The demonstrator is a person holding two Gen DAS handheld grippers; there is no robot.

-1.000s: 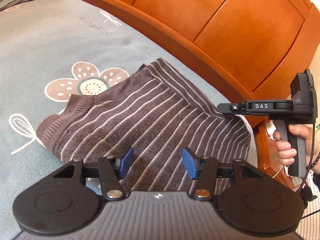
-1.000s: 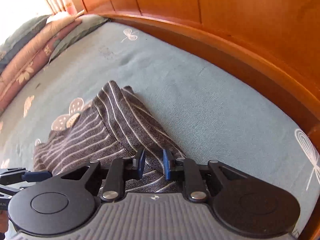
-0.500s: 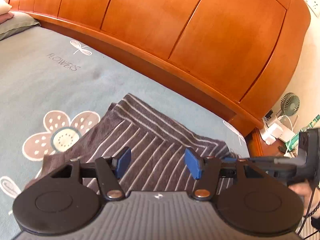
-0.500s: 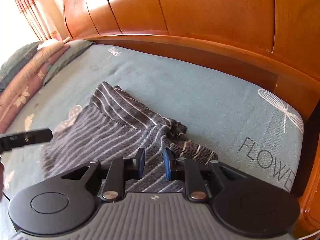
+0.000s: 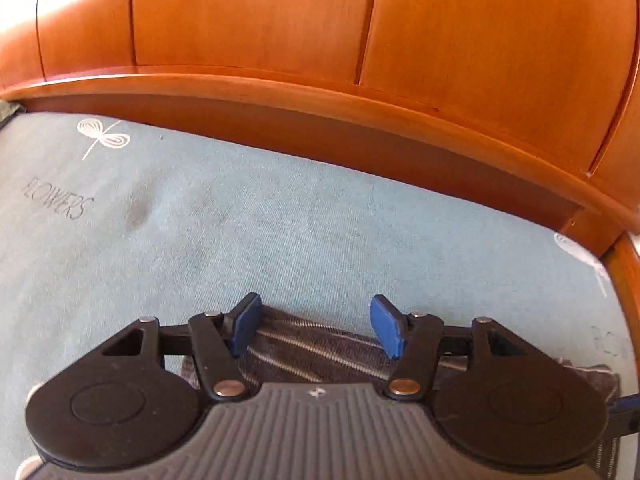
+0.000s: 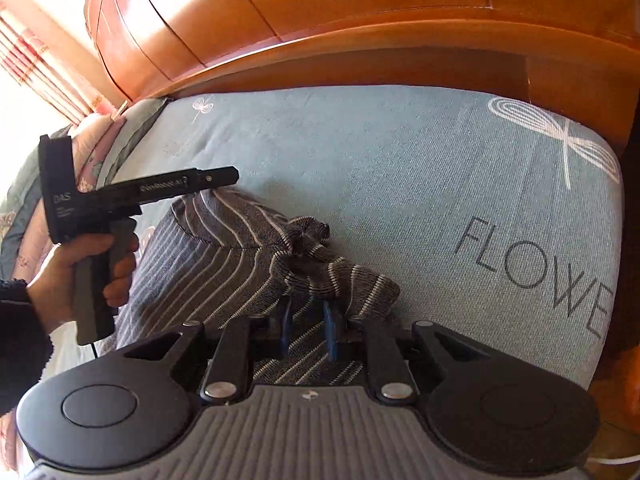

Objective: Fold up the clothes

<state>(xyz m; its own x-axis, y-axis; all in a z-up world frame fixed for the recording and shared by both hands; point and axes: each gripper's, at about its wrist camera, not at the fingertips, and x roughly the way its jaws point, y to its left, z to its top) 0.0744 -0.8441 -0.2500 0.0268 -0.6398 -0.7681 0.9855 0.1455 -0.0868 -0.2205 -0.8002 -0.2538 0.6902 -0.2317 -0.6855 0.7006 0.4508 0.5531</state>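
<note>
The wooden headboard now looms ahead of the left tongs, released over the striped sweater; the right tongs, just narrowing, are unclear.

headboard close ahead, sheet bare

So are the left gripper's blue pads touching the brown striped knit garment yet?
Apart. In the left wrist view the left gripper stands open, blue pads spread wide with nothing pinched; the brown striped knit garment lies below the gap.
</note>
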